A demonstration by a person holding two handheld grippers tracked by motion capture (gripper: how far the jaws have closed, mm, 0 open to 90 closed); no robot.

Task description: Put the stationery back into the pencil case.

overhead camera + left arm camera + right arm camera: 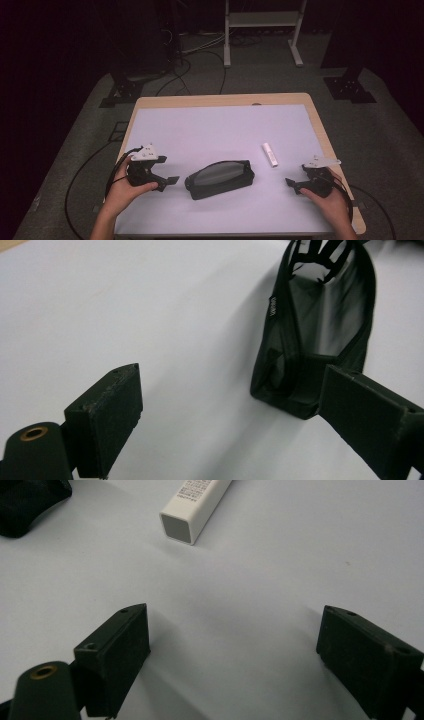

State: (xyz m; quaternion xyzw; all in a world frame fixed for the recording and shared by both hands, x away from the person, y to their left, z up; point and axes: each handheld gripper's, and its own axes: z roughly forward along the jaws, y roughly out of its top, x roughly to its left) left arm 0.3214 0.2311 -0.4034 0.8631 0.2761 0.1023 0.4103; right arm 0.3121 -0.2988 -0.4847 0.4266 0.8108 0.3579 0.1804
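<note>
Black mesh zip pouch (219,179), soft-sided with a translucent grey panel, lay near the front middle of the table on a pale lilac-white mat (215,130) when I looked down from the high view, its long side running roughly left to right. I had my left gripper (170,181) just beside the pouch's left end, jaws spread wide and holding nothing; in the left gripper view the pouch (320,335) sat ahead and toward the right jaw, close to it, though I could not tell whether they touched. My right gripper (291,184) rested well apart from the pouch on the mat's right side, jaws likewise wide open and empty. A slim white rectangular tube box (269,154) with small printed text lay between the pouch and that gripper, a little farther back; in the right gripper view its square end (177,527) pointed toward me. The mat covered most of a light wooden tabletop (320,125), whose bare edge showed at the back and right. Around the table I saw grey carpeted floor (390,150), black cables (200,55) trailing across it, a white metal frame (262,30) at the back, and dark stand bases (350,87) in a dim room.
</note>
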